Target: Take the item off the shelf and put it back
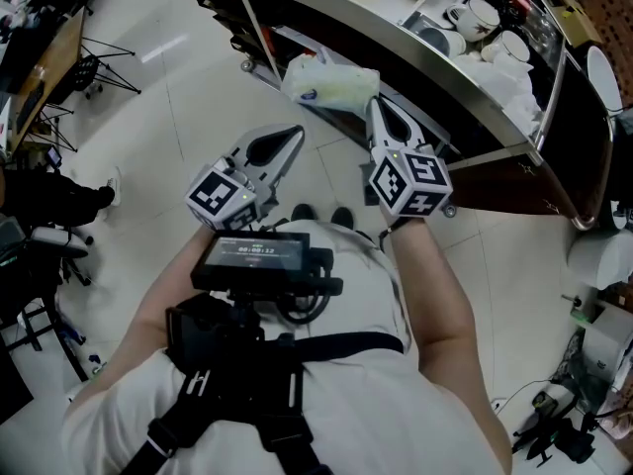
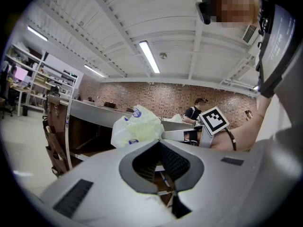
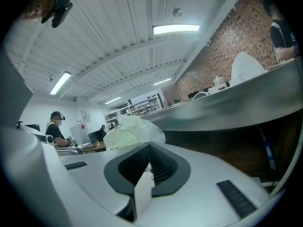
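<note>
A pale green and white plastic bag (image 1: 331, 84) hangs in the air in front of the steel shelf's rim (image 1: 425, 77). My right gripper (image 1: 374, 105) is shut on the bag's right edge. In the right gripper view the bag (image 3: 130, 131) bulges just past the closed jaws (image 3: 149, 145), with white film pinched between them. My left gripper (image 1: 295, 135) is lower and to the left of the bag, shut with nothing in it. In the left gripper view the bag (image 2: 135, 126) sits beyond its tips (image 2: 159, 143), apart from them.
The curved steel shelf unit (image 1: 514, 146) holds white cups and bowls (image 1: 485, 18) on its upper level. Tripod stands (image 1: 99, 67) and a chair (image 1: 49, 245) stand on the white tiled floor at left. Other people (image 3: 54, 129) are working in the background.
</note>
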